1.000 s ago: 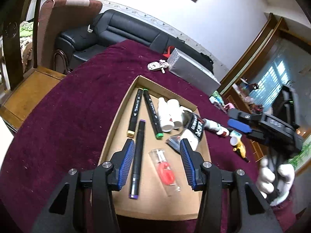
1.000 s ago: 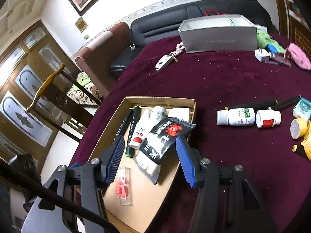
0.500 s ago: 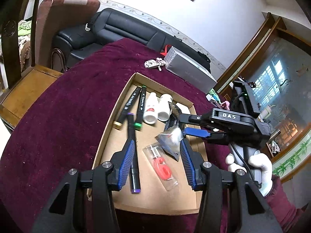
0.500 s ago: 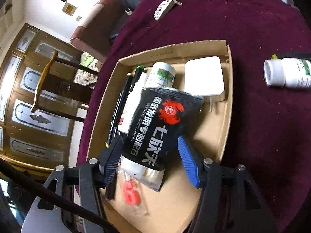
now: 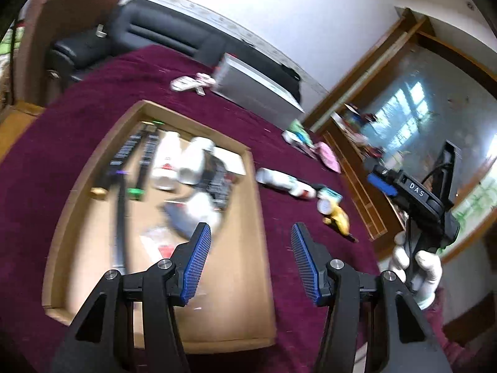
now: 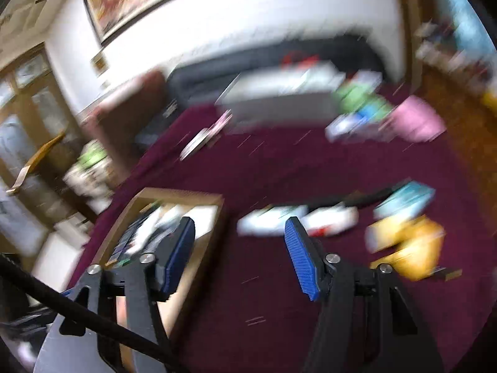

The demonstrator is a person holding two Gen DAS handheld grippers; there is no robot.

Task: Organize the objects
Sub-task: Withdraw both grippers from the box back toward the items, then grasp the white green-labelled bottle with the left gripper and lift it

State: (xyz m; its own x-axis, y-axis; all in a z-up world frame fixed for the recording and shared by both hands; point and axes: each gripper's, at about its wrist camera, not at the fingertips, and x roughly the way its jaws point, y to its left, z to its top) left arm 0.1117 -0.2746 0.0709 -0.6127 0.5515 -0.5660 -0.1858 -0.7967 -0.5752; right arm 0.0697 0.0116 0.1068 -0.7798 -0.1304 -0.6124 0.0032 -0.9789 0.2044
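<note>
A shallow cardboard tray (image 5: 257,217) lies on the maroon tablecloth and holds markers (image 5: 119,214), white bottles (image 5: 166,164), a black sachet (image 5: 220,186) and a small clear packet. My left gripper (image 5: 250,261) is open and empty above the tray's near right edge. My right gripper (image 6: 239,255) is open and empty, raised over the cloth right of the tray (image 6: 214,217); it also shows in the left wrist view (image 5: 385,183). Two white bottles (image 6: 298,219) lie on the cloth ahead of it. Both views are blurred.
A yellow object (image 6: 413,248), a teal box (image 6: 403,199), a pink item (image 6: 416,121) and a silver box (image 6: 279,99) lie on the cloth. A key fob (image 5: 186,82) is behind the tray. A black sofa and wooden chair stand beyond the table.
My right gripper has pulled up and away from the black sachet in the tray, swinging right. My left gripper has shifted right toward the tray's right edge.
</note>
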